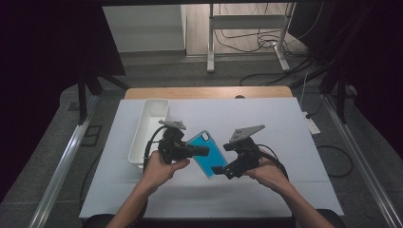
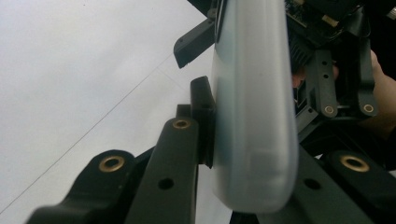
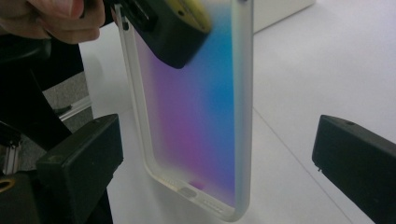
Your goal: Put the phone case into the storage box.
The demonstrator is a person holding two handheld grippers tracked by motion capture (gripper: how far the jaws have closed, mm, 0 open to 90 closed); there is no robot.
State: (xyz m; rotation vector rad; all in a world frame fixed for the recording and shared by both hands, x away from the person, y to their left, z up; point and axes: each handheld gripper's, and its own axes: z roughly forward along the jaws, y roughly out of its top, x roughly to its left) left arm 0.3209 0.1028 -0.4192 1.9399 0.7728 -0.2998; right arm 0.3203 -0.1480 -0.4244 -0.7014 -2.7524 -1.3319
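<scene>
A phone case (image 1: 207, 153), blue in the high view, hangs tilted above the white table (image 1: 266, 118). My left gripper (image 1: 203, 151) is shut on its upper part. In the left gripper view the case (image 2: 254, 116) stands edge-on, pinched between the jaws of my left gripper (image 2: 252, 140). In the right gripper view the translucent case (image 3: 196, 102) shades from purple to blue. My right gripper (image 3: 217, 158) stands open around its lower end, both jaws apart from it. In the high view my right gripper (image 1: 219, 170) is at the case's lower corner.
A white rectangular tray (image 1: 149, 128) lies at the table's left side, just beyond the left hand (image 1: 159, 168). Behind the table's wooden far edge (image 1: 209, 92) are a metal stand (image 1: 247, 21) and cables on the floor.
</scene>
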